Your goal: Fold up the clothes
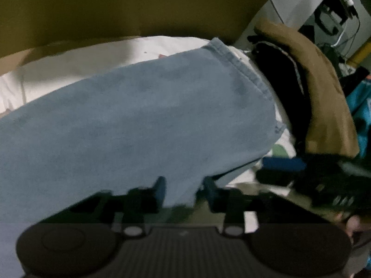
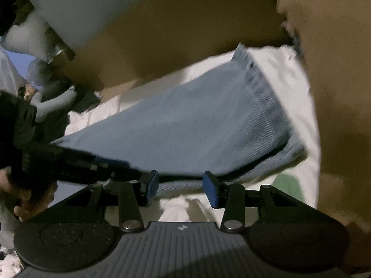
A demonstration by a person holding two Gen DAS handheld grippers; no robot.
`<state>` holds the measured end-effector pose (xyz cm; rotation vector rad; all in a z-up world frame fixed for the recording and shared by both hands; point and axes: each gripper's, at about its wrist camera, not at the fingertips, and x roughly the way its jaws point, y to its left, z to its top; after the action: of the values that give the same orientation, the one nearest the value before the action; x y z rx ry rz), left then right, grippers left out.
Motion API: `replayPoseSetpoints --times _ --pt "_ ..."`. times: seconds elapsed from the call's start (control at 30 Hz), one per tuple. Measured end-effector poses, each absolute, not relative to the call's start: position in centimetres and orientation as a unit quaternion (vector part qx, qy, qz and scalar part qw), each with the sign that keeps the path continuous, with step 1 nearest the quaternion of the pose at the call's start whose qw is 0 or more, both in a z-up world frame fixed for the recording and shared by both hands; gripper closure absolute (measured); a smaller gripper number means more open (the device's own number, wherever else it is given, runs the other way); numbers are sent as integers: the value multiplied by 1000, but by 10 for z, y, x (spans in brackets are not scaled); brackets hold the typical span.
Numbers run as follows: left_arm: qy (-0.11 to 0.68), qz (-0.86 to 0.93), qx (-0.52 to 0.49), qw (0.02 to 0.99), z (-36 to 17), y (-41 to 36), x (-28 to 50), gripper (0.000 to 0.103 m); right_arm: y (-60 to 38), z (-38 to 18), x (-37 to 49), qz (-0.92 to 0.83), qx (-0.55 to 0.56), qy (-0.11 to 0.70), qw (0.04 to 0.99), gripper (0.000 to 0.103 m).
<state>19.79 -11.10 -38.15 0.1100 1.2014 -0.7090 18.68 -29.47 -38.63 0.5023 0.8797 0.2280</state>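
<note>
1. Left gripper point(image 1: 184, 191): the 2 blue fingers point(image 1: 160, 188) stand on either side of the near edge of the denim garment point(image 1: 143, 120), and cloth fills the gap between them. Blur hides the contact, so it cannot be confirmed that the pads press on the fabric. A hold at this edge would allow the layer to be lifted or pulled for a fold.

2. Right gripper point(image 2: 180, 185): the fingers point(image 2: 211, 191) stand apart with nothing clamped. The denim's near edge lies just beyond the tips, and white sheet shows in the gap. This gripper appears positioned to take the same edge further along, so both ends could rise together.

3. Denim garment: it lies flat and already doubled, with a second layer visible under the right-hand end, where a stitched hem point(image 2: 262, 88) runs across. It rests on a white sheet point(image 1: 81, 69) covering the work surface.

4. Surroundings: a cardboard panel point(image 1: 139, 7) stands behind the sheet. A brown garment point(image 1: 324, 88) is heaped over dark clothing just beside the hem end, presumably awaiting folding.

5. Judgement: the next fold is being set up, not yet made.
</note>
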Motion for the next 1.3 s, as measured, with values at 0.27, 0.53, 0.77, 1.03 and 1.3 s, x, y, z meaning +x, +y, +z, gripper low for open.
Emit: replayPoseSetpoints --times 0.27,0.53,0.77,1.03,1.3 --pt "547 -333 31 767 -378 -108 195 95 -307 -396 202 89 276 408 865 53" --pt "548 -343 35 762 -381 -111 192 96 -333 -384 205 5 271 377 886 54" --pt "540 -348 77 762 -387 -119 177 68 -327 -384 209 -45 216 401 889 83" --pt "529 -338 161 761 -399 -110 156 50 -324 -383 206 -62 177 399 897 94" --pt "525 -323 151 773 -402 -95 151 47 -325 -382 210 -62 175 400 897 98"
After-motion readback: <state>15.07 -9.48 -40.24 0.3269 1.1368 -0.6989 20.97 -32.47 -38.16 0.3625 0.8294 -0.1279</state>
